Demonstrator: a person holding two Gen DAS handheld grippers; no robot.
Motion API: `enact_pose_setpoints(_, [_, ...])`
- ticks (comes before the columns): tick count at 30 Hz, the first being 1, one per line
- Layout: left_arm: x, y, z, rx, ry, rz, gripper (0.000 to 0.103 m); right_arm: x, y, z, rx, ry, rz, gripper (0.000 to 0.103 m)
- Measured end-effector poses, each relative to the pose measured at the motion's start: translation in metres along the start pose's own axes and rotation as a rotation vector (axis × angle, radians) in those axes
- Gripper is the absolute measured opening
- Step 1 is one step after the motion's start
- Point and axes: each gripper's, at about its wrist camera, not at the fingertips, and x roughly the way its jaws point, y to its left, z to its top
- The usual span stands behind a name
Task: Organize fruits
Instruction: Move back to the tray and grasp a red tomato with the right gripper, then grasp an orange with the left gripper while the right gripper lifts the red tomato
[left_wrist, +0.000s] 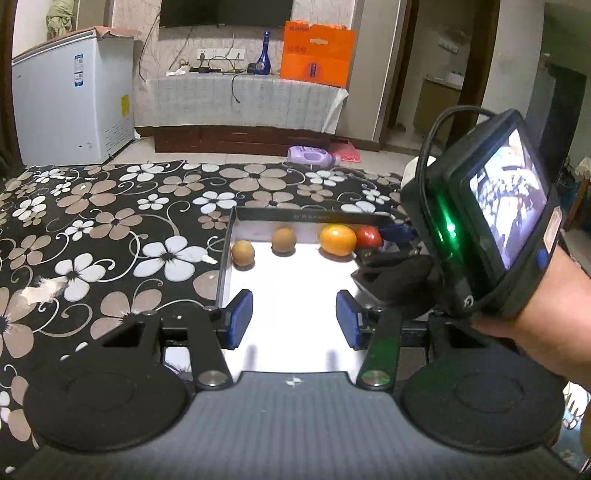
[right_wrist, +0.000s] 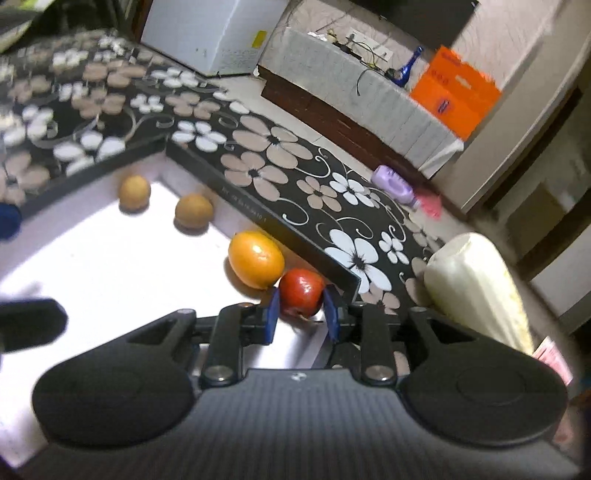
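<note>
Flowered cloth (left_wrist: 110, 221) under a white tray (left_wrist: 280, 295), freezer (left_wrist: 70, 99) by the wall, left claw (left_wrist: 294, 319) gaped wide over bare tray, right claw (right_wrist: 301, 314) bracketed the red fruit (right_wrist: 301, 291) beside the orange (right_wrist: 255, 264), grip unclear.

Left wrist view level and low over the near end of the white tray (left_wrist: 280, 291), facing the TV wall, right wrist view tilted, closer, at the tray's far right corner, both sharing the four fruits, floral cloth (right_wrist: 266, 155), freezer, orange bag (left_wrist: 316, 53)
</note>
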Motion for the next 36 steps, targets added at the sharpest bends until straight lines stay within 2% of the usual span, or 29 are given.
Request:
enact_pose_setpoints(6, [0.003, 0.002, 0.0, -0.018, 0.023, 0.002, 0.056, -0.002, -0.006, 0.0, 0.042, -0.024, 0.018, 0.029])
enact_pose_setpoints(13, [0.005, -0.001, 0.004, -0.005, 0.018, -0.005, 0.056, -0.013, -0.045, -0.005, 0.318, -0.032, 0.219, 0.029])
enact_pose_setpoints(16, [0.009, -0.009, 0.01, 0.011, 0.003, -0.015, 0.056, -0.023, -0.058, -0.009, 0.39, -0.047, 0.268, 0.029])
enact_pose_setpoints(23, [0.045, -0.035, 0.022, 0.043, 0.035, -0.026, 0.056, -0.049, -0.079, -0.013, 0.447, -0.103, 0.318, 0.029])
enact_pose_setpoints(27, [0.069, -0.041, 0.029, 0.023, 0.041, -0.039, 0.056, -0.06, -0.089, -0.015, 0.446, -0.128, 0.322, 0.029])
enact_pose_setpoints(36, [0.117, -0.041, 0.043, -0.042, 0.079, -0.019, 0.056, -0.07, -0.101, -0.022, 0.444, -0.153, 0.349, 0.029])
